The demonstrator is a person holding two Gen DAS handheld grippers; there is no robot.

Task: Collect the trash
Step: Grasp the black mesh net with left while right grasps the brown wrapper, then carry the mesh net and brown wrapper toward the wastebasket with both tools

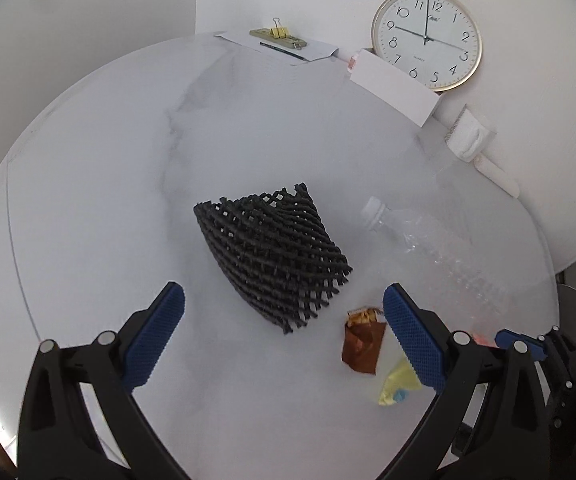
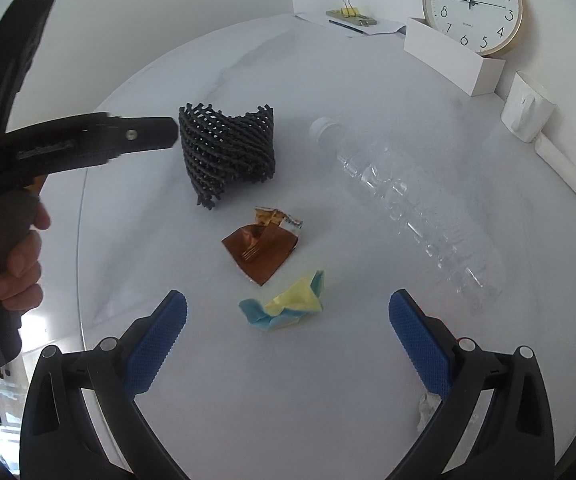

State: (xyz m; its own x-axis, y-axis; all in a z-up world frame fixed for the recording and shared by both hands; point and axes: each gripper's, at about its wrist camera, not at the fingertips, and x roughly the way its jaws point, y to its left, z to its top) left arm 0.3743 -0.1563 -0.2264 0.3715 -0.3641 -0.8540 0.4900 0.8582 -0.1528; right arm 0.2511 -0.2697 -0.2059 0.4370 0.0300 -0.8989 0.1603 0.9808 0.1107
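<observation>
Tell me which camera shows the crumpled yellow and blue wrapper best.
The right wrist view: the yellow and blue wrapper lies whole and unobstructed between that open claw's fingers. In the left wrist view, the wrapper sits low on the right, partly hidden behind the left claw's blue finger pad.

Black hand-held gripper [image 1: 284, 312]; blue ridged pads [image 1: 156, 340]; silver rivets

A round white marble table [image 1: 100, 168] stands against white walls [image 1: 88, 12], evenly lit.
</observation>
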